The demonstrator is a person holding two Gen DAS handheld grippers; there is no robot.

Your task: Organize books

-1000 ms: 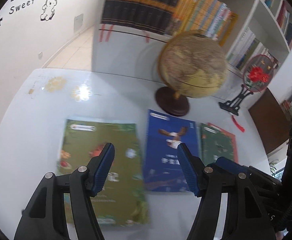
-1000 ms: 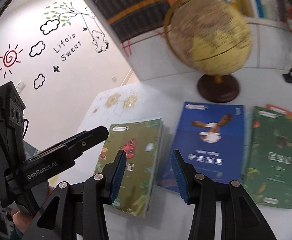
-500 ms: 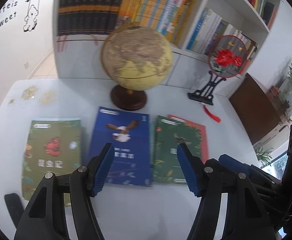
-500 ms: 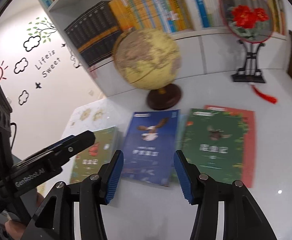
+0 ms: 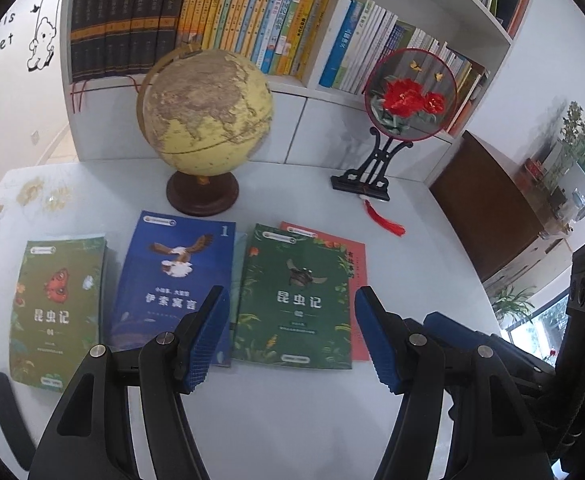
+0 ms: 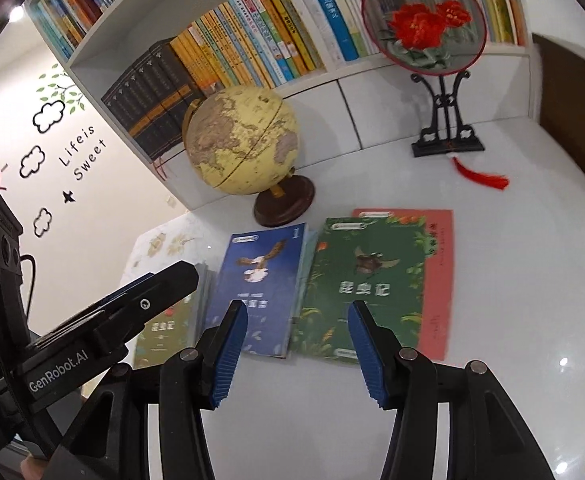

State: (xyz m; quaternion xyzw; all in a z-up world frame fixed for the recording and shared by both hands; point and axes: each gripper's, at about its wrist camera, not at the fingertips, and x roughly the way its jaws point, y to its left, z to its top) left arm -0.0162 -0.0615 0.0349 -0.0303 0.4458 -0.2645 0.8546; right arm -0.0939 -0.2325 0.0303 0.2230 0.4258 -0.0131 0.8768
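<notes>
Hovering above the white table point(image 5: 300, 412), the left gripper point(image 5: 288, 332) and right gripper point(image 6: 298, 350) both have jaws apart with nothing between the blue pads; the right one's jaws have just been opening a bit. Books lie flat in a row on the table: olive-green book point(image 5: 56, 308) on the left, blue eagle book point(image 5: 172, 280) in the middle, dark green book point(image 5: 296, 296) on the right, lying on top of a red book point(image 5: 356, 280). Behind them stand a globe point(image 5: 204, 120) and a red flower fan on a black stand point(image 5: 410, 96), with a full bookshelf point(image 5: 332, 32) at the back.
</notes>
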